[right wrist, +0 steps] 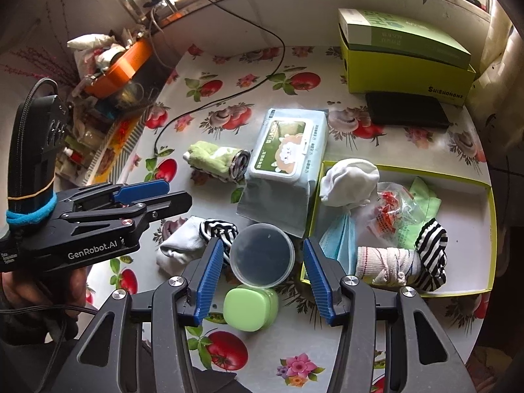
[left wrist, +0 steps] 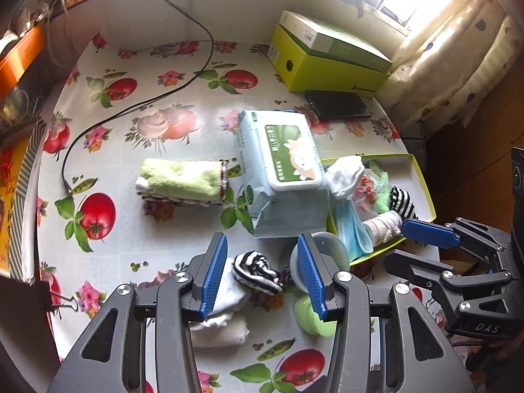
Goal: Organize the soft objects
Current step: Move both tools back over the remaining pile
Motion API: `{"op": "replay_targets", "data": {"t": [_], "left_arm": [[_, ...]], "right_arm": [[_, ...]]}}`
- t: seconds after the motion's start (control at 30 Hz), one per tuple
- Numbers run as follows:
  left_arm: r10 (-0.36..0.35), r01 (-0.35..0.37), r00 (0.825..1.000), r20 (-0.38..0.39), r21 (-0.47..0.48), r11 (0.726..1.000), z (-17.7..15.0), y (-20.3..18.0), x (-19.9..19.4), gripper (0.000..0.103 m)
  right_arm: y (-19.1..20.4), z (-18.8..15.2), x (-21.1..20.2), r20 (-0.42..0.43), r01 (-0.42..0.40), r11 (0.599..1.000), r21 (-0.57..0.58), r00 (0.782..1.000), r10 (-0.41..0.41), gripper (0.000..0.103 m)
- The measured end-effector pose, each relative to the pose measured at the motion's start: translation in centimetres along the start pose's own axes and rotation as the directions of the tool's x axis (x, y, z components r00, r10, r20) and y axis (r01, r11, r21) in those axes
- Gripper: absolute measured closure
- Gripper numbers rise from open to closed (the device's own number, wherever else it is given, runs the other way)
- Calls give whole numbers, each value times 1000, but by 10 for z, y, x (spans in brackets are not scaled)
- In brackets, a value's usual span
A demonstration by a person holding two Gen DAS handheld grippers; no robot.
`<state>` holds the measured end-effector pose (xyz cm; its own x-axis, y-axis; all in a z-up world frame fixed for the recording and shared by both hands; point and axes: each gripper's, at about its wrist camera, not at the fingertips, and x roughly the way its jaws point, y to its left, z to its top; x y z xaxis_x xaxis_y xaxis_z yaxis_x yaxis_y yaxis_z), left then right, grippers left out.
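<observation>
- The left gripper [left wrist: 263, 276] hangs over the table [left wrist: 137, 229] with its jaws spread wide and nothing between them; the striped-and-white sock [left wrist: 252, 273] lies on the cloth below the gap.
- The right gripper [right wrist: 258, 281] is likewise spread and holds nothing, above a clear round lid [right wrist: 262, 255] and a green case [right wrist: 250, 308].
- The yellow-green tray [right wrist: 491, 229] sits at the table's right side and holds 1 white sock [right wrist: 348, 180], a blue face mask [right wrist: 339, 239], a plastic packet [right wrist: 391, 209], a rolled bandage-like cloth [right wrist: 386, 263] and another striped sock [right wrist: 432, 255].
- A wet-wipes pack [left wrist: 281, 167] lies just left of the tray, touching its edge.
- A folded green towel [left wrist: 183, 178] lies left of the pack, apart from it.
</observation>
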<state>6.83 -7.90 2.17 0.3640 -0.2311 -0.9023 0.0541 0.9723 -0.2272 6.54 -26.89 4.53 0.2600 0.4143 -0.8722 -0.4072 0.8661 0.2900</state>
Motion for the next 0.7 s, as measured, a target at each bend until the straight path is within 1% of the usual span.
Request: {"op": "replay_targets", "data": {"t": [0.43, 0.6, 0.7], "left_arm": [[36, -37, 999, -13, -105, 994, -17, 47, -5, 57], [31, -35, 999, -31, -122, 992, -24, 60, -3, 57], [16, -22, 998, -55, -114, 993, -29, 63, 3, 57]], "right_arm": [[17, 1, 7, -22, -19, 999, -39, 1000, 18, 51], [20, 1, 9, -32, -24, 999, -49, 999, 22, 51], [21, 1, 9, -37, -26, 998, -51, 999, 24, 51]]}}
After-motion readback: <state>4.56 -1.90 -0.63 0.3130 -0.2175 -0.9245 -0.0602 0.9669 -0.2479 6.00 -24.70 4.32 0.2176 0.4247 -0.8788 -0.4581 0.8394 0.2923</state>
